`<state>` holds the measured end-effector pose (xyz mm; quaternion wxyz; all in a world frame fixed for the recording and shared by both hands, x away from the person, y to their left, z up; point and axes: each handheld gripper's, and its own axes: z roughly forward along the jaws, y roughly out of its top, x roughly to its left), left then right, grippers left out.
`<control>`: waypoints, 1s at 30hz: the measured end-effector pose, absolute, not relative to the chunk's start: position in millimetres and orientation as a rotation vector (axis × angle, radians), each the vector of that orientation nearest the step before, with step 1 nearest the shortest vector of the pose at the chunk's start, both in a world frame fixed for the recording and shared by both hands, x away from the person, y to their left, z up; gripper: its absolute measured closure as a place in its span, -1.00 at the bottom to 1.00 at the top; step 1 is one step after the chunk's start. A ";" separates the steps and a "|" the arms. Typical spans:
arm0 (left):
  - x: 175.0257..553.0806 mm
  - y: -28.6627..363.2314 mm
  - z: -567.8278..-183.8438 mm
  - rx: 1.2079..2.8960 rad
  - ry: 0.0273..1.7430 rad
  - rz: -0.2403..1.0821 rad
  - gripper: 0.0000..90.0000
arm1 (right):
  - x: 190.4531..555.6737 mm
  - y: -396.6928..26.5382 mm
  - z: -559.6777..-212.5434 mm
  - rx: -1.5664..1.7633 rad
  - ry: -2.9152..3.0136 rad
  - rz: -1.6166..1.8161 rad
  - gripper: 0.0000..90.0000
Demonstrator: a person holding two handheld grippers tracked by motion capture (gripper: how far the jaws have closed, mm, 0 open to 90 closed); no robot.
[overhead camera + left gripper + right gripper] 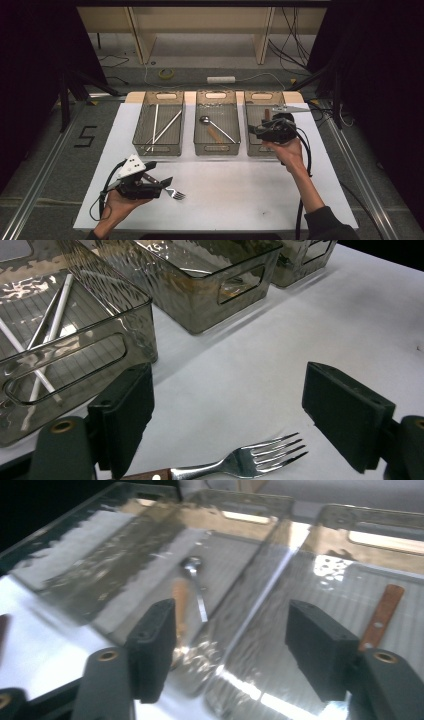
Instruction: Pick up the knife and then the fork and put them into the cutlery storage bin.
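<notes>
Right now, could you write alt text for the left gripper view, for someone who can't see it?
A fork lies on the white table between the left gripper's open black jaws, untouched. Beyond stand clear bins; the nearest bin holds white sticks.

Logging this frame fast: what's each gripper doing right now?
Left gripper: open, holding nothing, fork lying on the table between its jaws.
Right gripper: open, empty, above the bins.
</notes>
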<state>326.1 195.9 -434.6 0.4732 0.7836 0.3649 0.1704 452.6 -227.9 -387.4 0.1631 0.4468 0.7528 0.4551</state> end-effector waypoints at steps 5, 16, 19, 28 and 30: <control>328.5 197.0 -435.1 1.914 0.903 0.418 -0.55 | 421.3 -224.7 -390.7 1.205 2.158 1.340 -0.22; 332.9 197.2 -436.3 1.916 0.916 0.422 -0.54 | 386.8 -228.4 -403.8 1.175 2.152 1.383 -0.27; 334.8 197.3 -436.8 1.917 0.919 0.423 -0.54 | 380.3 -229.9 -405.9 1.176 2.156 1.391 -0.31; 343.9 197.4 -439.4 1.942 0.948 0.455 -0.49 | 357.5 -232.8 -414.5 1.157 2.169 1.407 -0.33; 346.7 197.4 -440.6 1.956 0.958 0.463 -0.47 | 352.9 -232.5 -416.1 1.146 2.171 1.413 -0.34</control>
